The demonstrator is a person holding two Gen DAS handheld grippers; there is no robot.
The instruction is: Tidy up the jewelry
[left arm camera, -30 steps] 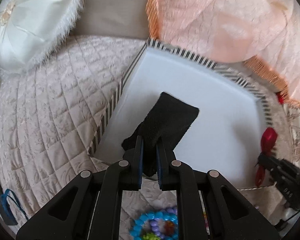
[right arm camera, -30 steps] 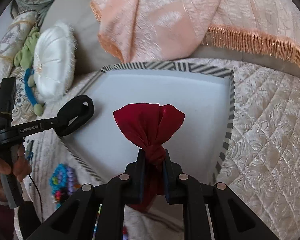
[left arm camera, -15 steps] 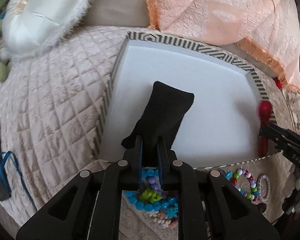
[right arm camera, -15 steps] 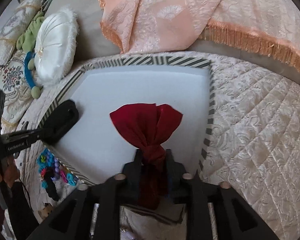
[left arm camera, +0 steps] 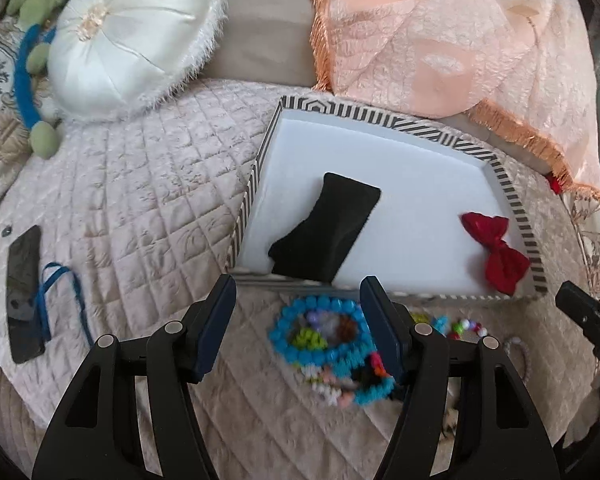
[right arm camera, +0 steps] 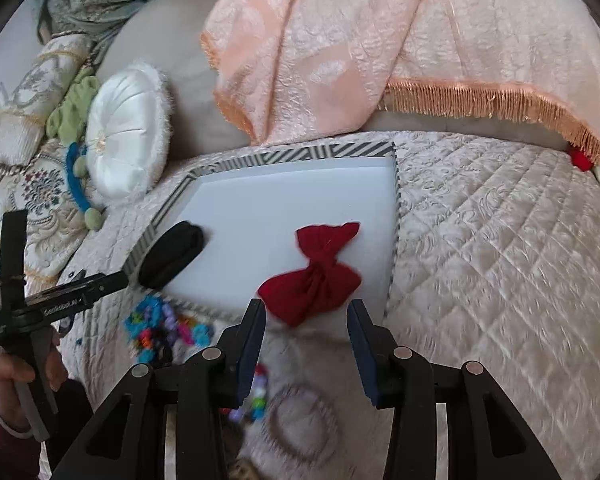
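A white tray (left arm camera: 380, 148) with a striped rim lies on the quilted cover. In it rest a black pouch (left arm camera: 328, 232) at the near left and a red tied pouch (left arm camera: 496, 248) at the near right. My left gripper (left arm camera: 298, 282) hovers over the tray's near rim, its jaws opening wide with nothing between them. Under it lies a pile of bright beaded bracelets (left arm camera: 320, 340). My right gripper (right arm camera: 305, 306) is opening just short of the red pouch (right arm camera: 316, 276), with nothing between its jaws. A pale ring bracelet (right arm camera: 300, 424) lies below it.
A round white cushion (left arm camera: 132, 40) and a peach fringed throw (left arm camera: 440, 40) lie behind the tray. A dark phone (left arm camera: 24, 292) with a blue cord (left arm camera: 60, 300) rests at the left. A person's hand (right arm camera: 8, 372) grips the left tool's handle.
Both grippers let go of their pouches and drew back from the tray. The black and red pouches now lie in it, and the bracelets have come into view.
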